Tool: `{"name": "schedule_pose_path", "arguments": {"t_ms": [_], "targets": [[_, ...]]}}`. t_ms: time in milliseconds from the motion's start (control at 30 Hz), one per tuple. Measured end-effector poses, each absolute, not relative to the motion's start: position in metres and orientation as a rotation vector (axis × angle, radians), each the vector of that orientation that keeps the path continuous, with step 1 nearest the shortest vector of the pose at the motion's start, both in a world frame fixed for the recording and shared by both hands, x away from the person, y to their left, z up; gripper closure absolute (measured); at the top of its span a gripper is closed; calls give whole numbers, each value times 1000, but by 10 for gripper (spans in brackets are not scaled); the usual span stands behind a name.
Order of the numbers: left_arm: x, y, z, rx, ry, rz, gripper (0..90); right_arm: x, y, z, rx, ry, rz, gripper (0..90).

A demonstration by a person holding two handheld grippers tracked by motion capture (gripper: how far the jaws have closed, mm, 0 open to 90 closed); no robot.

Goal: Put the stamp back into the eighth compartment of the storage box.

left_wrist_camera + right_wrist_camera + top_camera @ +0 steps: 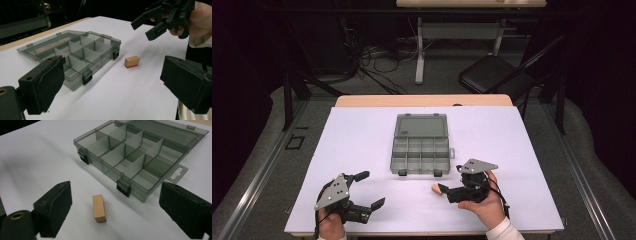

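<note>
Wooden block [99,208], pale with a red base strip, lies loose on the white desk [362,140], just in front of the smoky grey compartment box [420,145] and near its right front latch. Long axis in my right tool view runs roughly straight away from the tool, along the line between the pads, a bit tilted. My right tool [443,190] is wide open, empty, jaws either side of the block, not touching it. My left tool [371,189] is also wide open, holding nothing, well off to the left. Box lid is already folded back, and the compartments I can see hold nothing. My read: grasp not yet made, so pick-up and placing into a compartment are both left.
</note>
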State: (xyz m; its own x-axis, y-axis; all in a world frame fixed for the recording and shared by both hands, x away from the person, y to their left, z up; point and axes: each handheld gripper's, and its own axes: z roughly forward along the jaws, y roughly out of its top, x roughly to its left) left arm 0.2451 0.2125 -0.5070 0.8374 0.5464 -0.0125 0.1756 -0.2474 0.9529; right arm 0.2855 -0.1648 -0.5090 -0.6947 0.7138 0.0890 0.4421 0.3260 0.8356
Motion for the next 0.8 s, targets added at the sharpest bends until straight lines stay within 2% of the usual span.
{"name": "schedule_pose_path", "arguments": {"t_ms": [100,200,267,333,467,567,600,800], "targets": [[246,213,-507,1817,550,384,54,284,-164,-512,1039,2286,1325,171],[246,213,-507,1815,552,384,54,282,-161,-520,1040,2280,1294,266],[246,214,-507,1817,551,384,54,282,-161,-521,1045,2280,1293,281],[246,215,-507,1815,550,383,54,281,-159,-523,1044,2299,1293,338],[246,215,-508,1810,557,386,54,280,-158,-525,1035,2300,1285,367],[246,216,-508,1807,562,387,54,279,-156,-527,1038,2311,1263,409],[246,216,-508,1810,563,388,54,278,-155,-527,1035,2312,1254,449],[247,217,-508,1807,568,388,54,277,-153,-529,1023,2294,1242,474]]}}
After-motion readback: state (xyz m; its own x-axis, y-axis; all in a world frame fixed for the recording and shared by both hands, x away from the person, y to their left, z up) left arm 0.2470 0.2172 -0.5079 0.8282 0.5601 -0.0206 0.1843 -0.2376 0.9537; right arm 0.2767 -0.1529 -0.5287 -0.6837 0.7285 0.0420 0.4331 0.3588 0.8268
